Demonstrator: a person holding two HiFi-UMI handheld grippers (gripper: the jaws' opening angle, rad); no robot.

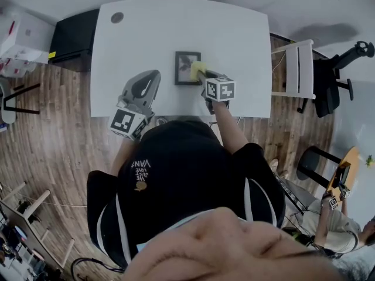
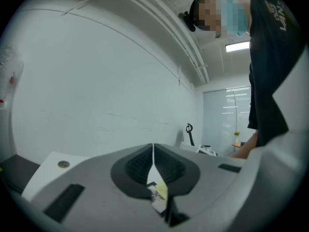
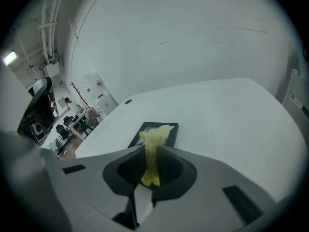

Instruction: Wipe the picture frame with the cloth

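Observation:
A small black picture frame lies flat on the white table, near its front edge. My right gripper is shut on a yellow cloth, which hangs over the frame's right side. In the right gripper view the cloth sticks up between the closed jaws, just in front of the frame. My left gripper rests left of the frame, tilted upward, jaws shut with nothing held. The left gripper in its own view points at the wall, the frame seen only through a gap below the jaws.
A round cable hole sits at the table's far left. A white chair and a black office chair stand to the right. A black cabinet is at the left. Another person sits at lower right.

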